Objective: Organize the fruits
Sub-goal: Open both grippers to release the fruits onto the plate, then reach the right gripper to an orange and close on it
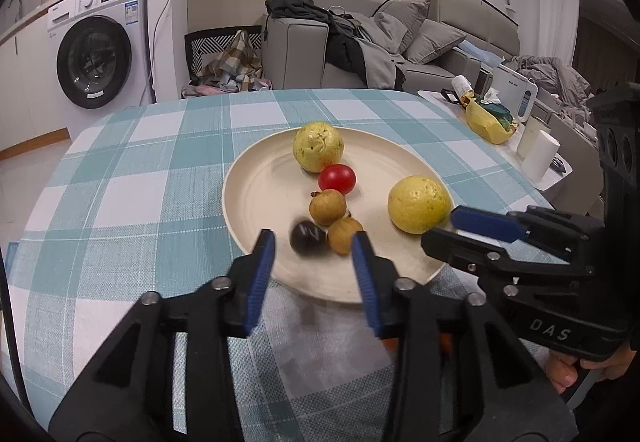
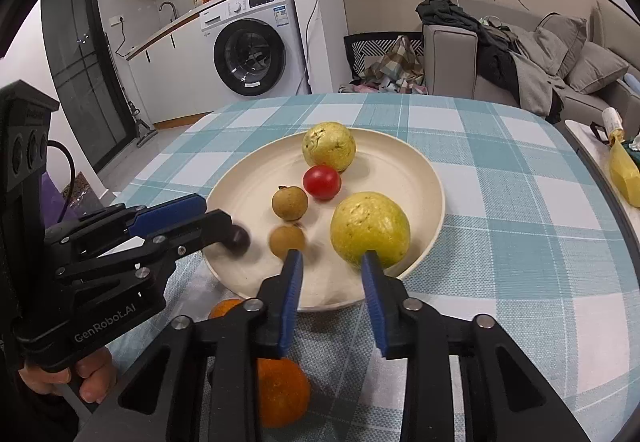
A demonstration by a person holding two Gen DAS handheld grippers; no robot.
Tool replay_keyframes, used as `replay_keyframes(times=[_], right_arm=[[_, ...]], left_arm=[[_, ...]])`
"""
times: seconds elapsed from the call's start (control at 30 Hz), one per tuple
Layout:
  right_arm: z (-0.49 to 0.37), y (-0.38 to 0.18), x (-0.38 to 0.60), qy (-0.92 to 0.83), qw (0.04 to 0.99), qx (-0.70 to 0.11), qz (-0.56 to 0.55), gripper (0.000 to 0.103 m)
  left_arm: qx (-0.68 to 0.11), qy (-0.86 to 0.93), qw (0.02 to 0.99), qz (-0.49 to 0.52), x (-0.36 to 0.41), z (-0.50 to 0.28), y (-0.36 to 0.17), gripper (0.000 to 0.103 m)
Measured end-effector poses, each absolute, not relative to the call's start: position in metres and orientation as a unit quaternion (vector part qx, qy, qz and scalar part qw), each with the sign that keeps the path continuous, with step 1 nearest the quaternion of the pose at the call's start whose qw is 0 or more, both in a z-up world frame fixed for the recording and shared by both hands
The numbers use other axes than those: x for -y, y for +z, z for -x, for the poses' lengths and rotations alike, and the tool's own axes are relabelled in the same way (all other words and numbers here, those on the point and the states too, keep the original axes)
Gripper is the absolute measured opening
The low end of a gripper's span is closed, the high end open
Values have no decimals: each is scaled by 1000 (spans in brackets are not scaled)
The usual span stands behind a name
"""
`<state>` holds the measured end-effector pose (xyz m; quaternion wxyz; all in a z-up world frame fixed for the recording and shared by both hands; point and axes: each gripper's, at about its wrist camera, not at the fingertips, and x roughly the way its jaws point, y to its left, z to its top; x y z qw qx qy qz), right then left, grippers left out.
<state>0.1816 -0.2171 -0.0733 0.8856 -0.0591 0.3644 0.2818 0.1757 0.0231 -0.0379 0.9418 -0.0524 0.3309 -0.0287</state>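
Orange (image 2: 282, 394) sits nearest, on the cloth just under the right gripper (image 2: 331, 262), off the plate (image 2: 434, 186); a second orange (image 2: 224, 308) peeks out beside it to the left, also off the plate. Both lie near of the plate rim, between the two grippers, closer to the right one by the look of it.

On the plate: two guavas (image 2: 370, 228), one near-right, one far; a tomato (image 2: 322, 182) just near of the far guava; two longans (image 2: 289, 203) mid-plate; a dark fruit (image 1: 307, 237), blurred, at the near-left rim.

Right gripper: jaws narrowly apart, empty, tips over the near rim, the near guava just beyond the right tip. Left gripper (image 1: 314, 242): jaws part-open, nothing clamped; the dark fruit and one longan lie just ahead between the tips, not touched as far as can be told.

Likely next: the oranges are what is left off the plate. They lie behind and below both sets of tips, so a gripper would have to pull back toward the near edge and dip down. Round fruit, no long axis to line up.
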Motion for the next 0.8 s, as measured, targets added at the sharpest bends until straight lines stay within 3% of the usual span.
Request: replay_keyframes(times=[0.03,0.1,0.13,0.17,0.23,0.37,0.53,0.8], right_arm=[[-180,-72,219,280,887,-361,59,44],[-177,-68,222,278,891,-355,61,51],[-175,-65,224,276,893,-351,62,55],[-173,-63,226,274,894,-348,64,65],[-168,-58,231,267,899,-342,66,85],[-161,-51,243,263,902,-336,61,96],[-154,-50,252,265,896,-351,66,102],[-136,-54,249,284,882,-362,105,103]], left_arm=[[-328,-27,943,50,-24,-173,-36,48],[-321,-22,946,48,-26,-166,-32,68],[-318,-18,947,48,-27,-162,-30,73],[-313,-16,948,50,-29,-158,-28,82],[-307,-14,950,53,-32,-150,-23,84],[-313,-4,948,53,-35,-137,-18,102],[-308,-8,950,53,-35,-124,-11,102],[-313,-19,948,45,-27,-116,-9,102]])
